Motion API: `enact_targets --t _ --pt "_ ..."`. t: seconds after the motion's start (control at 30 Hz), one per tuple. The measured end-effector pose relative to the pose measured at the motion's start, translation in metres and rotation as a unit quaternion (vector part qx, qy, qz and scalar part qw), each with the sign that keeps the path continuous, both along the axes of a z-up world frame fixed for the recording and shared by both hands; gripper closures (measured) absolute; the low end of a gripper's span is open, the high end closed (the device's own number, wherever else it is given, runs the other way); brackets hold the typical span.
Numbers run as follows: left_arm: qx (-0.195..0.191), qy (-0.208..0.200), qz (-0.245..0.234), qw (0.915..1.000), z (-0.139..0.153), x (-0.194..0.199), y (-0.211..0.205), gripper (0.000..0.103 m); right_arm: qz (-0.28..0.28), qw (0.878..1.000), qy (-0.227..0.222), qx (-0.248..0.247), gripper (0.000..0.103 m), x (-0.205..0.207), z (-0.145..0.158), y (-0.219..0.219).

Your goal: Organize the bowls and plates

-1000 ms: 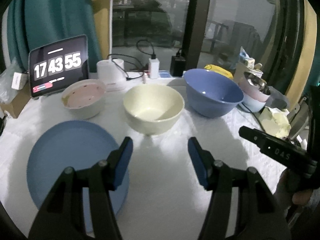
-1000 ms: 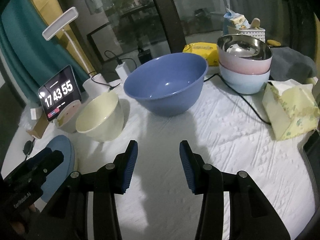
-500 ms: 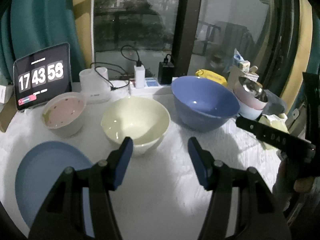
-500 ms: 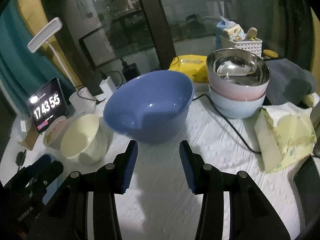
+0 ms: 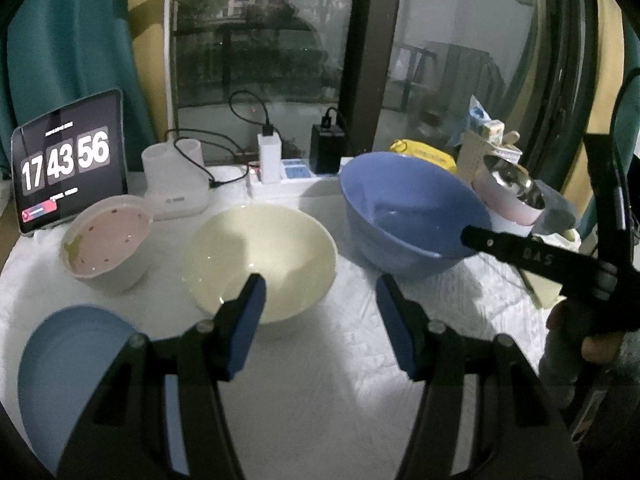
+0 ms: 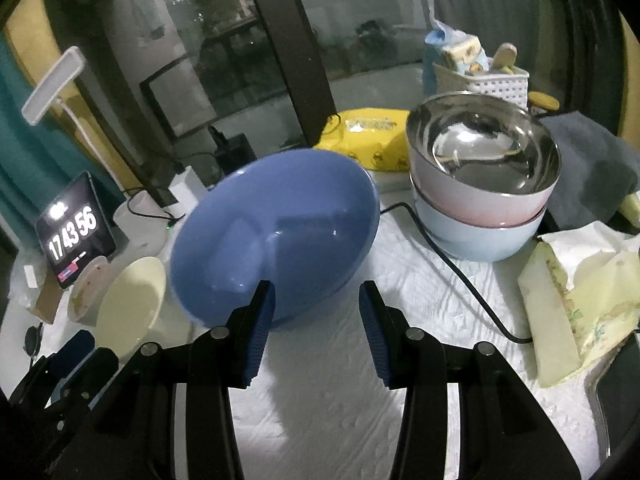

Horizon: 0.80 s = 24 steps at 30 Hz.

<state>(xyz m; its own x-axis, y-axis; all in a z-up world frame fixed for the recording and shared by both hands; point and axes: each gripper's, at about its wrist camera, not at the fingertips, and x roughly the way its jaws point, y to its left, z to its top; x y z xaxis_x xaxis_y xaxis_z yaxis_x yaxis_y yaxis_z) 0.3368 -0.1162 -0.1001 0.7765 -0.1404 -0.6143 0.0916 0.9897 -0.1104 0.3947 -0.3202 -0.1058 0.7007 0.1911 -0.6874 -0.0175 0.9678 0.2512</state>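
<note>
Blue plate [image 5: 68,360] lay at seven o'clock on the table [image 5: 320,400], cut off by the frame and partly hidden behind my left claw [image 5: 318,312]. I counted three loose bowls: a speckled pink bowl [image 5: 108,244], a cream bowl [image 5: 260,256] and a blue bowl [image 6: 276,232]. At two o'clock stood a stack of two bowls [image 6: 484,192]. Both my left claw and right claw [image 6: 316,320] gaped apart, gripping nothing, near the bowls' closer rims.

A glossy cream round bowl [image 5: 260,258] stands upright. Left of it sits a small pinkish speckled bowl [image 5: 106,242]; right, a large blue bowl [image 5: 404,212]; nearer and left, a flat blue plate [image 5: 68,364]; farther right, stacked steel-lined pink and pale-blue bowls [image 6: 482,176].
</note>
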Motion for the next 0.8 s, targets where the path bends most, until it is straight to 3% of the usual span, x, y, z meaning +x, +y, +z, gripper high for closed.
enact_targets --t 0.33,0.47,0.57,0.8 --pt "-0.005 0.004 -0.02 0.9998 -0.006 0.008 -0.019 0.044 -0.002 0.999 0.033 0.001 0.057 -0.001 -0.025 -0.005" --pt "-0.003 -0.001 -0.031 0.9995 -0.009 0.012 -0.03 0.044 -0.001 0.999 0.038 0.002 0.076 -0.002 -0.033 -0.009" --pt "0.003 -0.001 -0.04 0.9992 -0.014 0.017 -0.039 0.044 -0.001 0.999 0.037 0.004 0.084 -0.003 -0.037 -0.012" --pt "0.005 0.018 -0.047 0.9987 -0.026 0.027 -0.049 0.044 0.015 1.0 0.018 -0.002 0.091 -0.013 -0.031 -0.01"
